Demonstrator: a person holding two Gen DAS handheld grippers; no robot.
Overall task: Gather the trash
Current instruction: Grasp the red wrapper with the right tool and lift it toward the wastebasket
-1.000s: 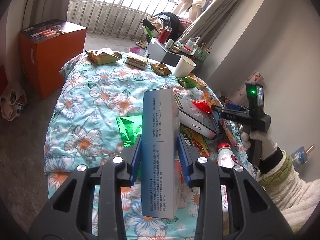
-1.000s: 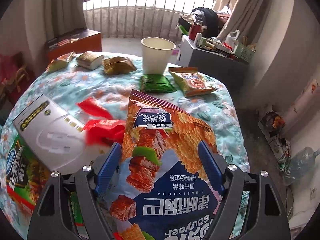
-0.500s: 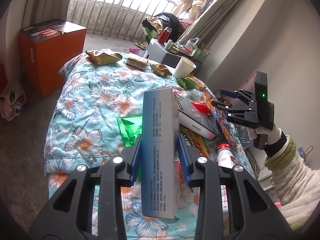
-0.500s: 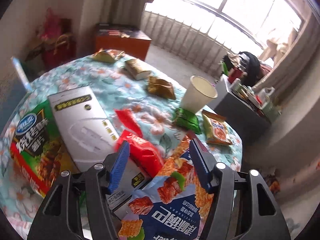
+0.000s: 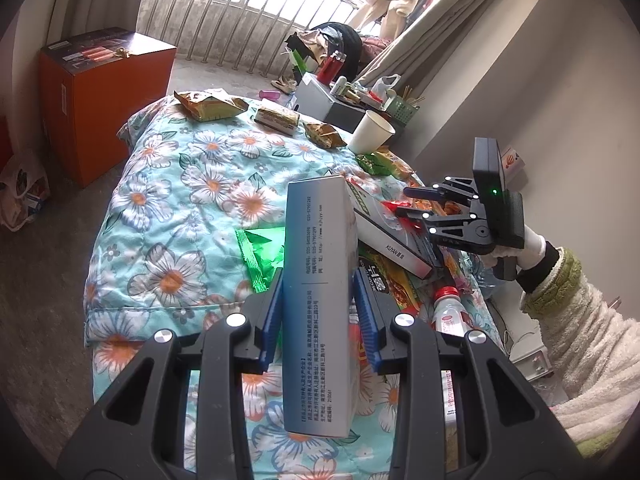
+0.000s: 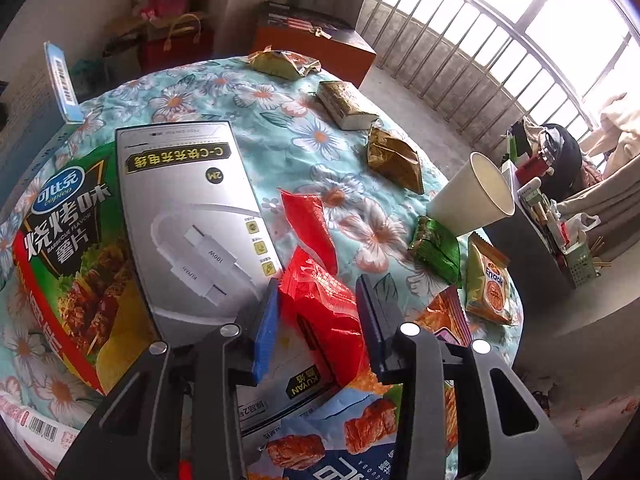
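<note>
Left wrist view shows the left hand-held gripper (image 5: 318, 316) clamped on a tall blue-and-white cardboard box (image 5: 318, 280), held upright above the floral teal quilted tabletop (image 5: 180, 184). Right wrist view shows the right hand-held gripper (image 6: 318, 312) with its blue pads spread on either side of a crumpled red plastic wrapper (image 6: 320, 308), which lies partly on a flat silver cable box (image 6: 188, 204); whether the pads touch it I cannot tell. A white paper cup (image 6: 474, 200) stands further off, beside a green snack packet (image 6: 434, 248).
</note>
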